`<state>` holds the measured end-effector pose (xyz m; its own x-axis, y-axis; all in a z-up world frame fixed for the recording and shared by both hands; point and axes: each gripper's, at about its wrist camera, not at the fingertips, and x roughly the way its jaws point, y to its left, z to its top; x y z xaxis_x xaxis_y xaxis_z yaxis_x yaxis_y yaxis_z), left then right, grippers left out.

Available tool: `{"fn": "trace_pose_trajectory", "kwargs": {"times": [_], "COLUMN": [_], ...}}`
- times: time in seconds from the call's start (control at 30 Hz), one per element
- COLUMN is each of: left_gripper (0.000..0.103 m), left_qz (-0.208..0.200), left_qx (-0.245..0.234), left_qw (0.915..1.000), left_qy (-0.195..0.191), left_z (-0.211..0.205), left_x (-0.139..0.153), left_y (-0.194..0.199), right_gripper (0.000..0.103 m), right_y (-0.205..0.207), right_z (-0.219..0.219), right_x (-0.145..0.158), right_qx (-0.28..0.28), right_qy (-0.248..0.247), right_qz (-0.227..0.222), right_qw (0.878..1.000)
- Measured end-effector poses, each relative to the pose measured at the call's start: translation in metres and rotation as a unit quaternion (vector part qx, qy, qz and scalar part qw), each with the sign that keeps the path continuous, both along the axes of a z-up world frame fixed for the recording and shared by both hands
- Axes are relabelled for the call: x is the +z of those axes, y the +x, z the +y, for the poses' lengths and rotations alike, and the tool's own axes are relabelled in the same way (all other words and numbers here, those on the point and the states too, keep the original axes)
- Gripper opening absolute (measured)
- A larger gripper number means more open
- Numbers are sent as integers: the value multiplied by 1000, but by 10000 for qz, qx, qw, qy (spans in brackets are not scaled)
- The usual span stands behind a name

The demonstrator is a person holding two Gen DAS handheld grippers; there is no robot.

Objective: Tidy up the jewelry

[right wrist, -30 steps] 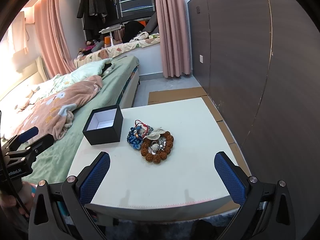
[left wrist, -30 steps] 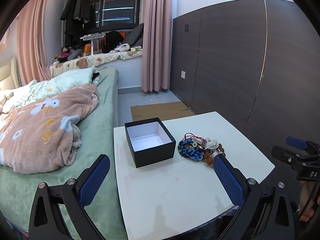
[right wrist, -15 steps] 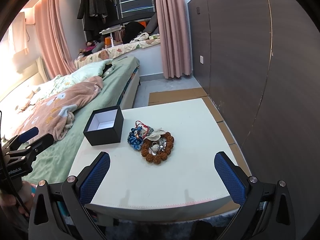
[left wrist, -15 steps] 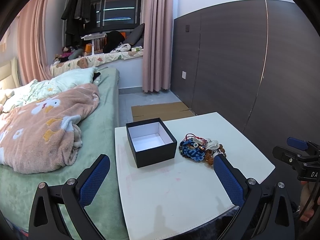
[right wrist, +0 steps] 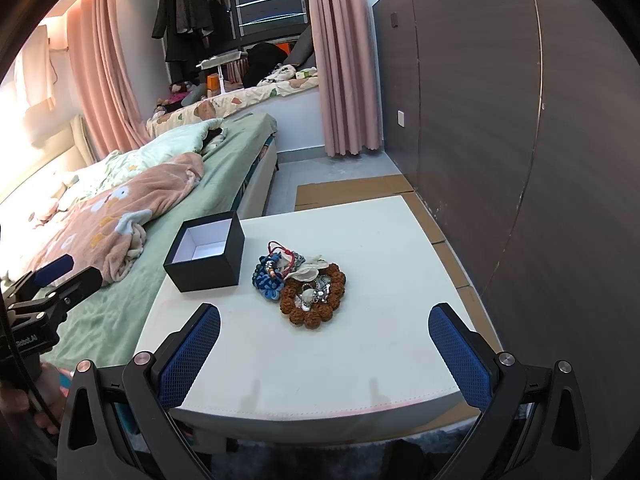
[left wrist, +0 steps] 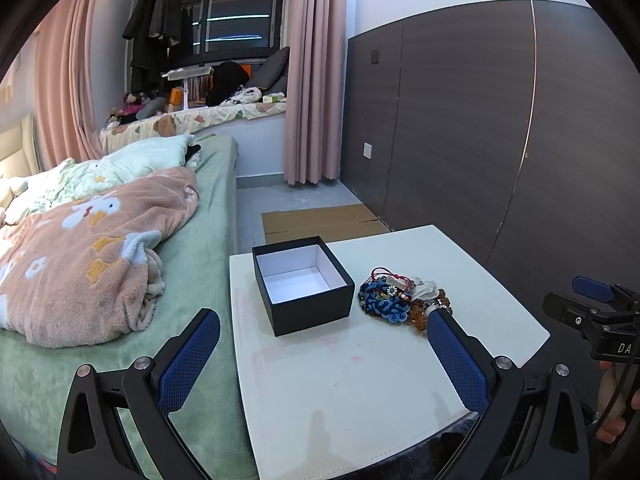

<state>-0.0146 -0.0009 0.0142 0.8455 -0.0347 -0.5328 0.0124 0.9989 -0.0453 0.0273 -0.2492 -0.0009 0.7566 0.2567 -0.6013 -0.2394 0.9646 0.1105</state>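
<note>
A pile of jewelry (right wrist: 304, 284) lies on the white table (right wrist: 360, 360): a brown bead bracelet (right wrist: 334, 308), a blue knotted bracelet (right wrist: 266, 282), a red cord and pale pieces. It also shows in the left wrist view (left wrist: 396, 300). An open black box (left wrist: 302, 284) with a white, empty inside stands left of the pile; it also shows in the right wrist view (right wrist: 206, 256). My left gripper (left wrist: 322, 352) is open and empty, near the table's front left. My right gripper (right wrist: 324, 344) is open and empty, before the front edge, short of the pile.
A bed (left wrist: 192, 264) with a pink blanket (left wrist: 92, 248) adjoins the table's left side. A dark panelled wall (right wrist: 520, 160) runs along the right. Flattened cardboard (left wrist: 320, 220) lies on the floor behind the table.
Both grippers have shifted only slightly; the view has drifted a little. The box and jewelry have not moved.
</note>
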Motion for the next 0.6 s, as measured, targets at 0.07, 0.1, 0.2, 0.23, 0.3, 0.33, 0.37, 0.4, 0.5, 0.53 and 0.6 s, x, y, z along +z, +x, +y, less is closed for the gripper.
{"fn": "trace_pose_trajectory", "kwargs": {"times": [0.07,0.1,0.2,0.23,0.3,0.33,0.37,0.4,0.5,0.53,0.6], "left_gripper": [103,103,103,103,103,103,103,103,103,103,103], "left_qz": [36,33,75,96,123,133,143,158,238,266,327], "left_qx": [2,-5,8,7,3,-3,-19,-32,-72,-96,-141], "left_qw": [10000,10000,10000,9999,9999,9998,9998,9997,9994,9992,9990], "left_qy": [-12,-27,-27,-52,-111,-139,-170,-187,-250,-270,-287], "left_z": [1,1,1,1,2,2,2,1,-3,-4,-7], "left_x": [0,0,-2,-2,-3,-4,-5,-6,-9,-10,-14], "left_y": [1,2,7,9,14,16,18,21,31,34,40], "right_gripper": [103,103,103,103,103,103,103,103,103,101,101], "right_y": [1,0,3,5,7,9,11,11,17,20,26], "right_z": [0,1,-2,-3,-5,-7,-8,-10,-15,-16,-20], "right_x": [1,0,-1,-1,-2,-3,-3,-4,-7,-9,-12], "right_qx": [2,-9,-60,-76,-111,-138,-172,-193,-287,-340,-394], "right_qy": [7,1,65,100,167,202,236,262,354,365,450], "right_qz": [29,15,-1,5,20,30,45,52,78,121,173], "right_qw": [10000,10000,10000,9999,9998,9997,9996,9995,9989,9987,9981]}}
